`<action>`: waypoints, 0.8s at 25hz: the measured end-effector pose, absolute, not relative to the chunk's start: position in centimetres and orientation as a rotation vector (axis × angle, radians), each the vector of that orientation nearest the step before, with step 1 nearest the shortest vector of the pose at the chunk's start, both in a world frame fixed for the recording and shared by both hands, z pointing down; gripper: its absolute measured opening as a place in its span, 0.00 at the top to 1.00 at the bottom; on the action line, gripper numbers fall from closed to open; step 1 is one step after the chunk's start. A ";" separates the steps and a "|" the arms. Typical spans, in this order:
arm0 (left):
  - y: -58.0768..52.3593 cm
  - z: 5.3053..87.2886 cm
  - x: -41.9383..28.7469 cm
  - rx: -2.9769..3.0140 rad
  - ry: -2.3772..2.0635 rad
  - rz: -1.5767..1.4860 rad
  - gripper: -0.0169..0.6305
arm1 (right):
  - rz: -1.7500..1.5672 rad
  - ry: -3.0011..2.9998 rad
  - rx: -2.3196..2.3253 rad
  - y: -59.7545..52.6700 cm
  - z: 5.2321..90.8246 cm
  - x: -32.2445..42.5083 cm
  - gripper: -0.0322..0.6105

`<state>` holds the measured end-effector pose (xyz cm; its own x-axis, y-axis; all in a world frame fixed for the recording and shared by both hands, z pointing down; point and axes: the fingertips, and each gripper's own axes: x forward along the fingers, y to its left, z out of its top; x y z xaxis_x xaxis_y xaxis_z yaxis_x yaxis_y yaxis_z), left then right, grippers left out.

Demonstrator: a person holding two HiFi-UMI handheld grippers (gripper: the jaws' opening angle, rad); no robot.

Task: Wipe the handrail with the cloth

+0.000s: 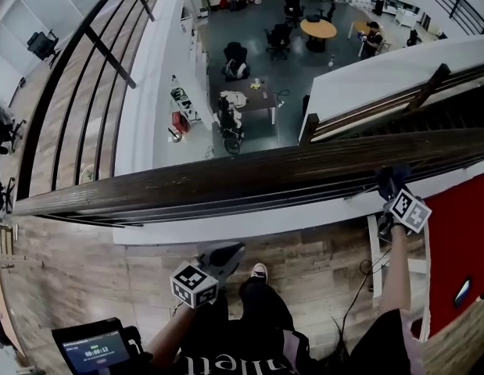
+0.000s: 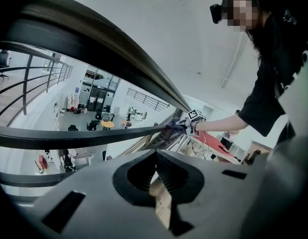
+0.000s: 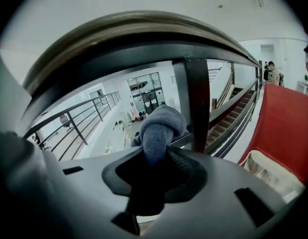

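Observation:
The dark wooden handrail (image 1: 226, 180) runs across the head view from lower left to upper right. My right gripper (image 1: 388, 186) is at the rail's right part, shut on a grey-blue cloth (image 3: 161, 126) that bulges out of the jaws just under the rail (image 3: 139, 34), beside a dark baluster (image 3: 197, 103). The cloth (image 1: 390, 176) lies against the rail's near side. My left gripper (image 1: 228, 251) hangs lower, over the wooden floor, short of the rail and shut with nothing in it. From the left gripper (image 2: 154, 156) view the rail (image 2: 99, 44) arcs overhead, and the right gripper (image 2: 192, 118) shows far along it.
Beyond the rail is a drop to a lower floor with desks and chairs (image 1: 249, 92). A staircase (image 1: 398, 108) descends at the right. A red panel (image 1: 460, 241) and a white frame (image 1: 374, 248) stand near my right arm. A small screen (image 1: 93, 350) sits at the lower left.

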<state>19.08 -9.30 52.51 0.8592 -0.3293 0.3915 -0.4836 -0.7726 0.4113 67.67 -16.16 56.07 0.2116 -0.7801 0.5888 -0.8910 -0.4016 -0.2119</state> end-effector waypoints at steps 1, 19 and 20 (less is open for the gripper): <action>-9.4 51.7 18.1 2.521 -0.602 0.400 0.97 | 0.961 -1.642 2.294 -16.0 55.4 65.6 0.79; -6.9 56.0 0.3 2.451 -0.795 0.303 0.97 | 1.226 -2.090 1.827 -15.3 62.1 25.8 0.79; -6.5 56.5 -1.2 2.449 -0.808 0.298 0.97 | 1.214 -2.114 1.783 -15.3 62.4 23.0 0.79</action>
<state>-1.21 -6.50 56.46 0.7960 -0.4849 0.3624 -0.6041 -0.6750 0.4237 22.99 -15.31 62.36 -0.2982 -0.7747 0.5576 -0.8720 -0.0165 -0.4891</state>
